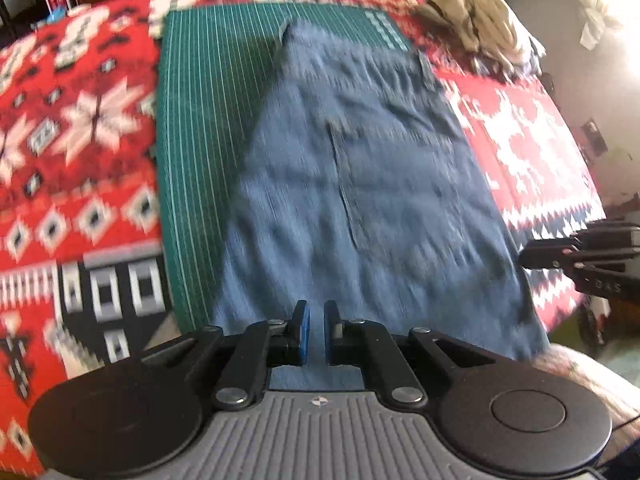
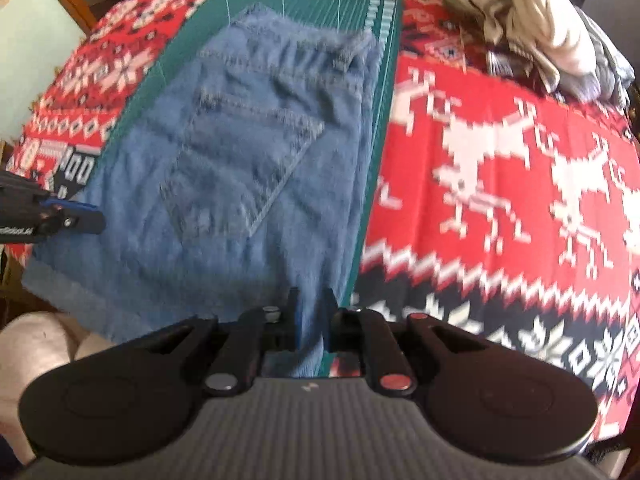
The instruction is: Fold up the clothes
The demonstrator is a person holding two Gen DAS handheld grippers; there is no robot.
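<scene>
Blue jeans (image 1: 360,180) (image 2: 240,140), folded lengthwise with a back pocket up, lie on a green striped mat (image 1: 200,120) (image 2: 384,80). My left gripper (image 1: 316,328) is at the jeans' near left edge, its blue pads almost together with denim in the narrow gap. It also shows in the right wrist view as the left gripper (image 2: 80,218), low at that edge. My right gripper (image 2: 312,312) sits at the jeans' near right edge, its jaws drawn close on a strip of denim. In the left wrist view the right gripper (image 1: 528,254) touches the right edge. Both views are motion-blurred.
A red, white and black patterned blanket (image 1: 80,120) (image 2: 520,160) covers the table under the mat. A pile of beige and grey clothes (image 1: 480,28) (image 2: 532,24) sits at the far right. A person's leg (image 2: 36,344) is near the front edge.
</scene>
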